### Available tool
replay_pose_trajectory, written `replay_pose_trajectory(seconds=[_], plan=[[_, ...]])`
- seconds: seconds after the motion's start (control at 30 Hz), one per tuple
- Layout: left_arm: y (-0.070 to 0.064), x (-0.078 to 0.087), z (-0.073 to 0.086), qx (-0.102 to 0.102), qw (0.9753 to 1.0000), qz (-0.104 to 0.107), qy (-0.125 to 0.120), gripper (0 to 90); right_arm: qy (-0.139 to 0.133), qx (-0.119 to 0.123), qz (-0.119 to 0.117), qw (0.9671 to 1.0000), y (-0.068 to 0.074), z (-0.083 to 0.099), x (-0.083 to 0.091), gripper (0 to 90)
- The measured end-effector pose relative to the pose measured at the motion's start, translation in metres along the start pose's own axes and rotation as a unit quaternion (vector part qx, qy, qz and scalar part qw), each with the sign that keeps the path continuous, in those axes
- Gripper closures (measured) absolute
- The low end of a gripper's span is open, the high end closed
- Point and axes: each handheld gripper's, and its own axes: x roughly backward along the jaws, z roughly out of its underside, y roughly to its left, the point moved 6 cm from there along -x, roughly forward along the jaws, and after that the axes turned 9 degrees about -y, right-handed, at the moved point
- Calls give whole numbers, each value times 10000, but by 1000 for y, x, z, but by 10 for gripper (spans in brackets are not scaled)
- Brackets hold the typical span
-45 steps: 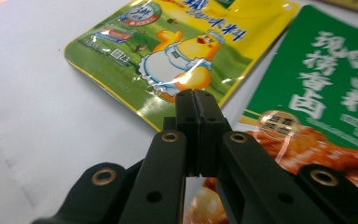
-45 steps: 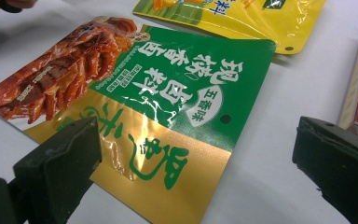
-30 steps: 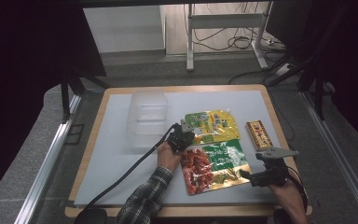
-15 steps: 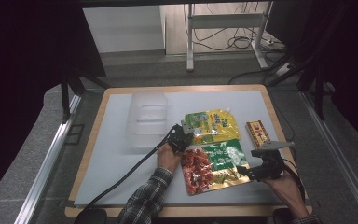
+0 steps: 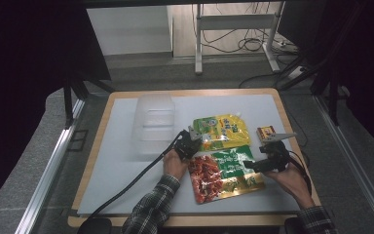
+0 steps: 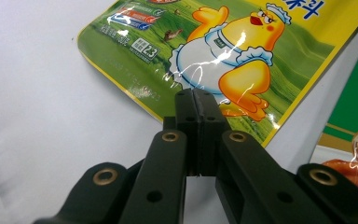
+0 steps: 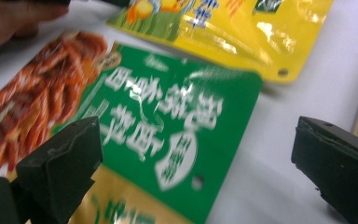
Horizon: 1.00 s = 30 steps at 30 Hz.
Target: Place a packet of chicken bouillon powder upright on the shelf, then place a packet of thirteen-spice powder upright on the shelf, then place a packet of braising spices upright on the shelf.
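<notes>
Left gripper view: the left gripper (image 6: 196, 100) has its jaws pressed together with nothing between them, tips over the lower corner of the yellow pouch (image 6: 223, 56), which lies flat on the white mat (image 6: 51, 107) toward the table's far right. In the right gripper view the right gripper (image 7: 193, 154) is spread wide, its jaws standing either side of the green end of the green pouch (image 7: 168, 135), which lies just nearer the front edge than the yellow one. In the high view a clear box (image 5: 154, 122) sits left of centre, and a small carton (image 5: 268, 132) lies by the right edge.
</notes>
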Motion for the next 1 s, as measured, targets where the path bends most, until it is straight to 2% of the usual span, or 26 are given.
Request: replay_pose_trajectory(seconds=[0.13, 0.3, 0.4, 0.73, 0.83, 1.0], plan=[[0, 0, 0, 35, 10000, -4, -2, 900, -148, -154, 74, 9997, -10, -10, -12, 39], [0, 0, 0, 19, 10000, -16, -8, 900, -251, -160, 193, 9994, -19, -18, -24, 49], [-1, 0, 0, 6, 10000, -23, -4, 900, -216, -87, 255, 9994, -21, -20, -31, 59], [-1, 0, 0, 8, 10000, -53, -11, 900, -116, -85, 338, 9993, -28, -27, -49, 67], [-1, 0, 1, -46, 10000, -73, 5, 900, -68, -124, 377, 9992, -31, -28, -53, 69], [-1, 0, 1, -23, 10000, -69, 3, 900, -3, -173, 394, 9991, -34, -27, -59, 69]])
